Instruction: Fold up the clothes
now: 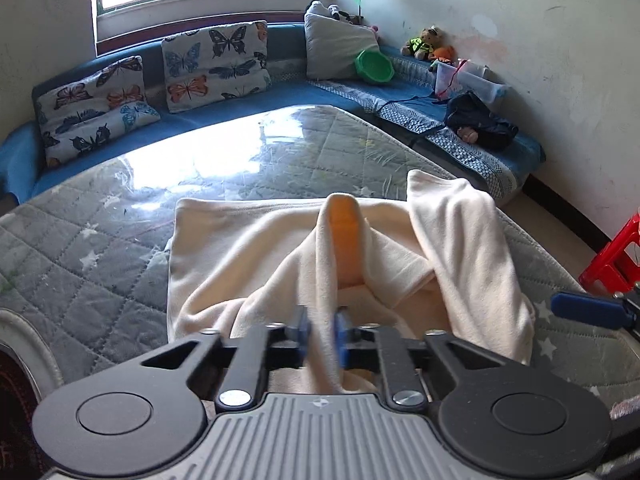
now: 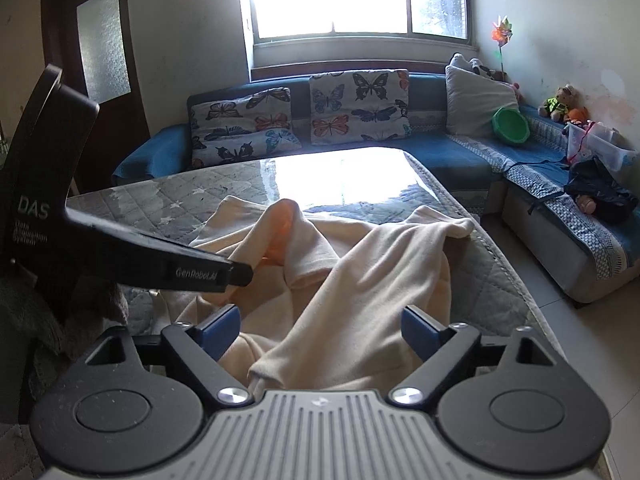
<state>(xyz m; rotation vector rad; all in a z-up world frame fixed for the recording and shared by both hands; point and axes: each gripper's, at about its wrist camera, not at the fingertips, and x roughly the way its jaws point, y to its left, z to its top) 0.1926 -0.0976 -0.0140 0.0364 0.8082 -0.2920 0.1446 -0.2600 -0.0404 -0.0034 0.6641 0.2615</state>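
Observation:
A cream garment [image 1: 248,256] lies crumpled on the quilted grey table [image 1: 80,248]. My left gripper [image 1: 322,324] is shut on a raised fold of it, and the cloth tents up from the jaws with an orange lining showing. A sleeve [image 1: 464,248] drapes to the right. One blue finger [image 1: 588,310] of my right gripper shows at the right edge. In the right wrist view my right gripper [image 2: 320,328] stands open low over the garment [image 2: 360,280], and the sleeve runs between its spread fingers. The left gripper [image 2: 250,274] reaches in from the left, pinching the fold.
A blue corner sofa [image 1: 248,108] with butterfly cushions [image 1: 216,64] wraps the table's far and right sides. It carries a green basin [image 1: 374,66], a dark bag [image 1: 478,120] and a clear bin [image 1: 468,80]. A red stool [image 1: 612,260] stands on the floor at right.

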